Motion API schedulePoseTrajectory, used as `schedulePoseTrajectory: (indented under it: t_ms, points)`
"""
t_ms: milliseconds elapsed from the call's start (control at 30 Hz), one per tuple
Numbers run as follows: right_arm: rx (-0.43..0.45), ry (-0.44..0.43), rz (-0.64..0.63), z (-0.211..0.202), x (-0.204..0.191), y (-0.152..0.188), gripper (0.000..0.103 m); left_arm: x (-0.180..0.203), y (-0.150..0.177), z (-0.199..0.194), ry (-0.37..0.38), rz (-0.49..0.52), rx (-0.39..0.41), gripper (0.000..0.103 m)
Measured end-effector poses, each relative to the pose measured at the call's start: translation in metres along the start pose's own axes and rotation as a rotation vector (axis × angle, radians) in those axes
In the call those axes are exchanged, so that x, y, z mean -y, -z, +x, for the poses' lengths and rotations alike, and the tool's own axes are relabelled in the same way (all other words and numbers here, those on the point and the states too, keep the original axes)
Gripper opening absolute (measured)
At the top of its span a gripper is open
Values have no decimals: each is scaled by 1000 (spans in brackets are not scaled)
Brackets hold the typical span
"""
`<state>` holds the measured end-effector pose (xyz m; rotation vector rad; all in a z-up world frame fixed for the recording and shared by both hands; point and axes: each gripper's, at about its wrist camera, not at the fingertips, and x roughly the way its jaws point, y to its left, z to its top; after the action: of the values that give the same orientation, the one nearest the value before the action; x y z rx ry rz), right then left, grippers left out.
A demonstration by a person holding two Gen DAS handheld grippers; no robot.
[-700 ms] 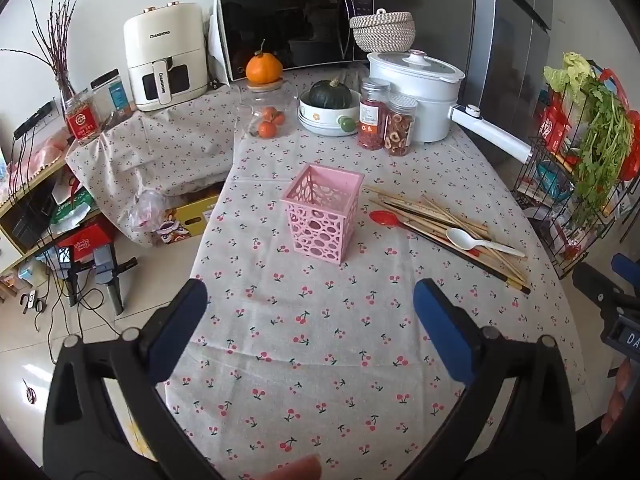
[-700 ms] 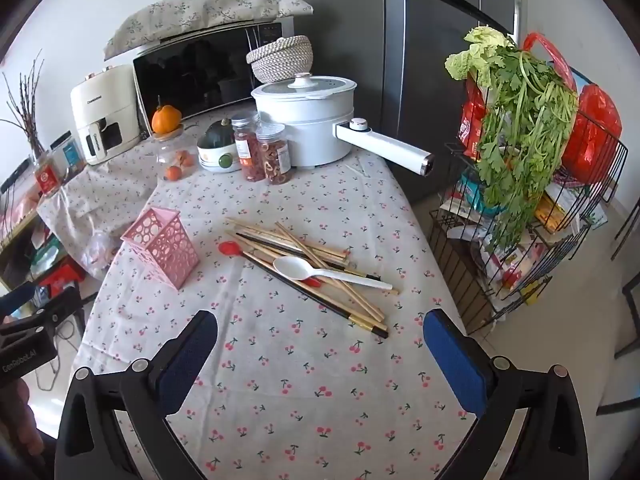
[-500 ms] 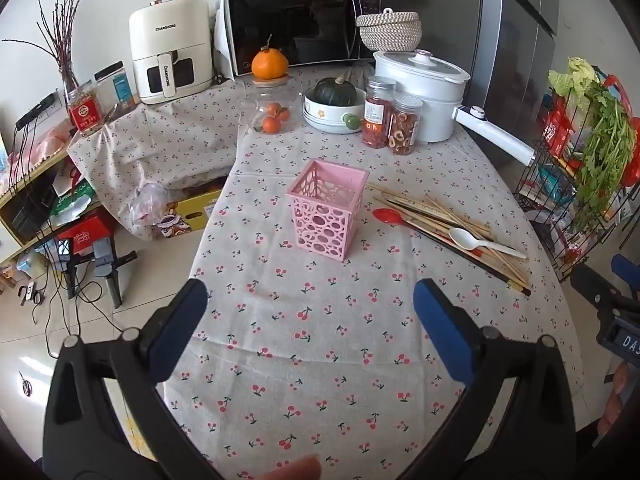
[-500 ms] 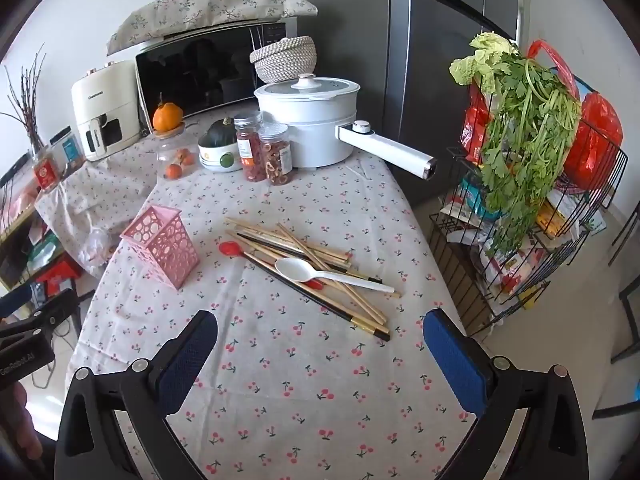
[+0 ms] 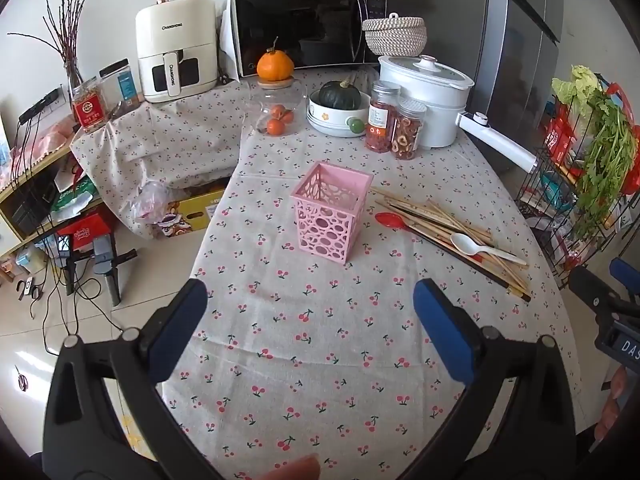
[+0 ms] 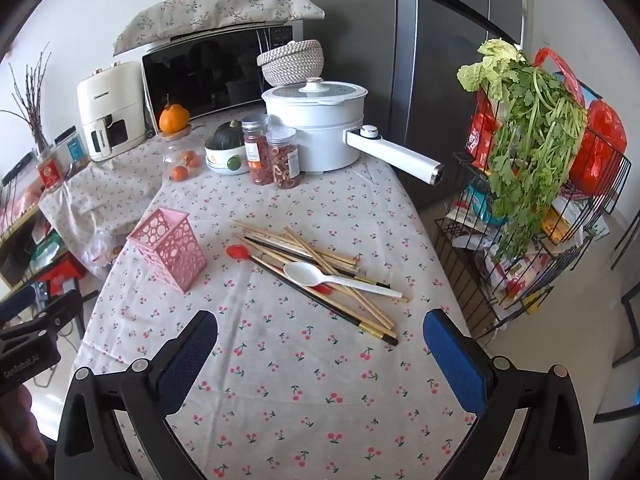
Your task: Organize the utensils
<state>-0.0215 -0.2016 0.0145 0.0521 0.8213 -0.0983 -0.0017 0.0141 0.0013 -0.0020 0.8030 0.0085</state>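
Nothing is picked up yet: the left gripper [image 5: 306, 312] and right gripper [image 6: 320, 344] hover over the table [image 6: 320, 400], jaws wide apart and empty; next, one must reach the white spoon [image 6: 320, 274] and chopsticks [image 6: 304, 250] right of the pink holder [image 5: 330, 216]; versus before, both views sit slightly further back, with the items lower in frame

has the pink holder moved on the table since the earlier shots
No. The pink utensil holder sits at the same spot on the cherry tablecloth, same gap to the red spoon. Its slight drift in frame matches everything else, so only the camera moved.
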Motion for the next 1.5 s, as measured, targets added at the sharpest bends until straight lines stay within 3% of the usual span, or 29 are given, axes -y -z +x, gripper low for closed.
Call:
schedulePoseTrajectory:
  t_ms: [1500]
  points:
    - [-20, -17, -4, 4, -6, 2, 103, 5, 6, 0, 7, 8, -2, 102]
